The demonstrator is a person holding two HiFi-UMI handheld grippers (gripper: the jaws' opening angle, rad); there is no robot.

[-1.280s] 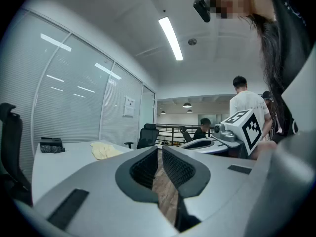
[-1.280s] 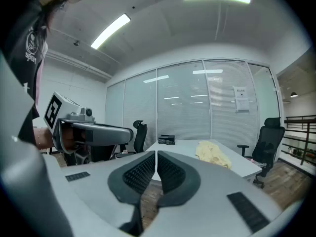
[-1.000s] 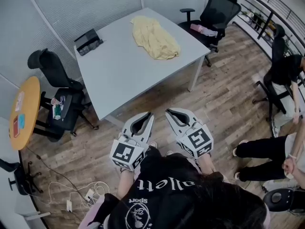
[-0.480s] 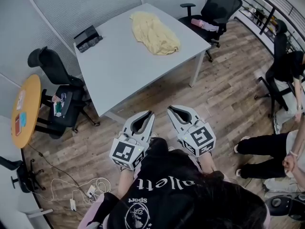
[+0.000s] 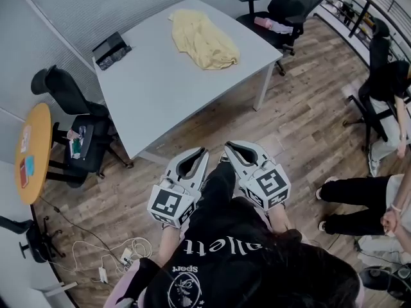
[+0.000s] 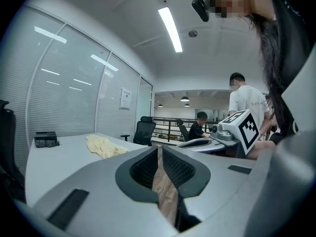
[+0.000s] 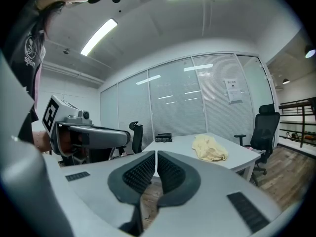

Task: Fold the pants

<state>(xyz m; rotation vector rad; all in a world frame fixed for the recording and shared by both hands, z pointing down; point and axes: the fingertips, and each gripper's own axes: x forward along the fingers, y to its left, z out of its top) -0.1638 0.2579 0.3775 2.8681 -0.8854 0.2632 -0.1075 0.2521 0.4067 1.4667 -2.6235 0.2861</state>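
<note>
The pale yellow pants (image 5: 200, 40) lie crumpled on the far half of the white table (image 5: 160, 95); they also show as a small heap in the left gripper view (image 6: 103, 145) and the right gripper view (image 7: 210, 148). Both grippers are held side by side over the wooden floor, short of the table's near corner. My left gripper (image 5: 203, 153) is shut with nothing between its jaws, tips touching (image 6: 159, 149). My right gripper (image 5: 228, 147) is likewise shut and empty (image 7: 155, 154).
Black office chairs stand at the table's left (image 5: 70, 98) and far right (image 5: 292, 5). A dark box (image 5: 110, 50) sits on the table's far left corner. A round orange table (image 5: 29, 153) is at left. Seated people (image 5: 379, 197) are at right, cables (image 5: 109, 262) on the floor.
The view has shifted slightly, so the table and the pants sit a little further left and up in the picture. Both grippers stay shut and keep their pose.
</note>
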